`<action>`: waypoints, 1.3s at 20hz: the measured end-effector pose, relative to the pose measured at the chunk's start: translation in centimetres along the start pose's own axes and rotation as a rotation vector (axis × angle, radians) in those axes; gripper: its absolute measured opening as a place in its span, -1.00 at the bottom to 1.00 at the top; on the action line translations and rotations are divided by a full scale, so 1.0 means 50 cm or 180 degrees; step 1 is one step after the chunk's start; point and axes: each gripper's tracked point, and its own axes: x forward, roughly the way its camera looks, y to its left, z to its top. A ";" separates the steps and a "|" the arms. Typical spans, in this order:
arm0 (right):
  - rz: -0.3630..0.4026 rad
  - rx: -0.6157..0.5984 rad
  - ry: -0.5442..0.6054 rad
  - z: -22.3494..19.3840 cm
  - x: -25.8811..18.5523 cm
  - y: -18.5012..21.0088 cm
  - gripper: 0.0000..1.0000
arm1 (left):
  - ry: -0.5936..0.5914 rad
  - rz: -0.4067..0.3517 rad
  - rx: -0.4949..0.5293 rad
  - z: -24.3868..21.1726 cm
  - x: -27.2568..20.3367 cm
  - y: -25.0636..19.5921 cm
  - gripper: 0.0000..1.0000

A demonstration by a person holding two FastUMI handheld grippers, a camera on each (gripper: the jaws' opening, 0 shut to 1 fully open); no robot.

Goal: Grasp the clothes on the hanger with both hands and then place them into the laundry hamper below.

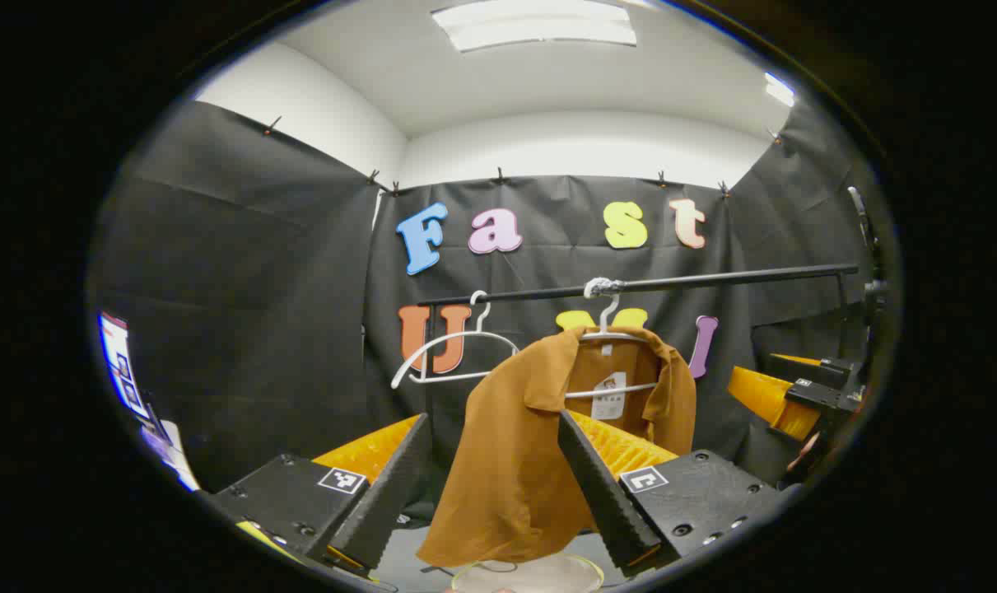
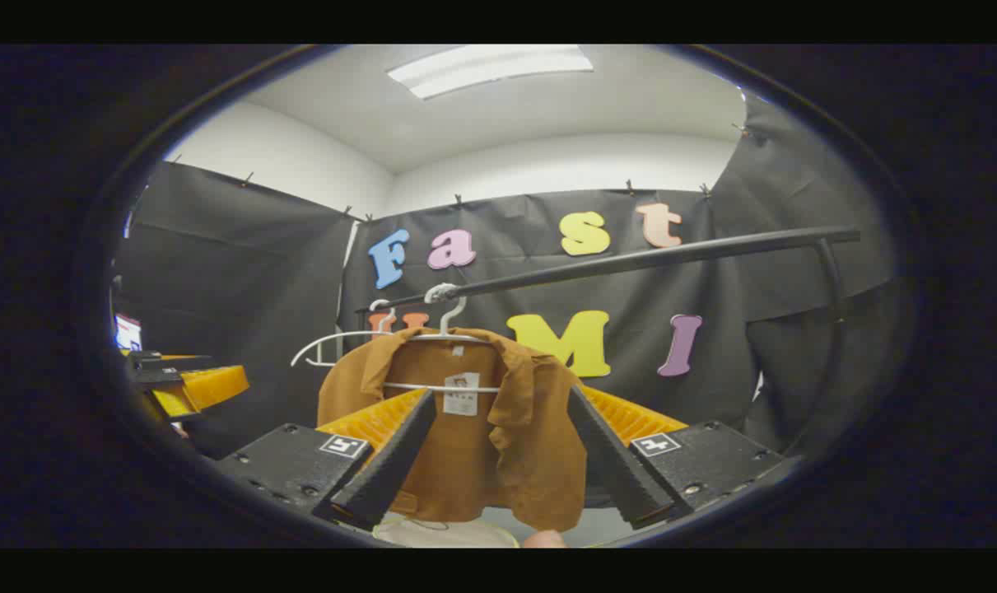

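Rust-brown collared shirt point(image 1: 514, 428) hanging on white wire hanger point(image 1: 609, 333), ahead between spread left gripper point(image 1: 491, 486) and spread right gripper point(image 2: 498, 461), framed for grasping.

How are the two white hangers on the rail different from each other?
The near hanger carries a brown shirt; the far hanger is bare. The near hanger's hook sits at a pale wrapping on the rail; the far hanger hooks onto plain rail. In the left gripper view the near hanger hangs roughly face-on, while the far hanger is swung to an angle. Both are white and hang from the same rail.
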 end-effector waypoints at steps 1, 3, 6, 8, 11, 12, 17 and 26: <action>0.0021 0.0002 -0.0012 0.001 0.002 -0.003 1.00 | -0.0003 0.0024 0.0010 0.001 -0.002 0.002 1.00; 0.0015 0.0018 -0.0007 -0.002 0.002 -0.013 1.00 | -0.0057 0.0057 0.0030 0.008 0.000 0.003 1.00; -0.0058 -0.0096 0.0113 -0.029 0.009 -0.036 1.00 | -0.0047 0.0086 0.0003 0.005 0.003 -0.007 1.00; -0.0094 -0.0171 0.0133 -0.036 0.011 -0.048 1.00 | -0.0002 0.0070 -0.0007 -0.005 0.007 -0.020 1.00; -0.0104 -0.0159 0.0111 -0.036 0.018 -0.059 1.00 | 0.0032 0.0040 0.0014 -0.018 0.008 -0.042 1.00; -0.0111 -0.0145 0.0113 -0.040 0.021 -0.064 1.00 | 0.0031 0.0036 0.0022 -0.021 0.011 -0.049 1.00; -0.0166 -0.0071 0.0251 -0.075 0.045 -0.086 1.00 | 0.0147 -0.0036 0.0006 -0.055 0.034 -0.086 1.00; 0.0016 0.0169 0.0477 -0.154 0.136 -0.061 1.00 | 0.0355 -0.0166 -0.0158 -0.124 0.138 -0.154 1.00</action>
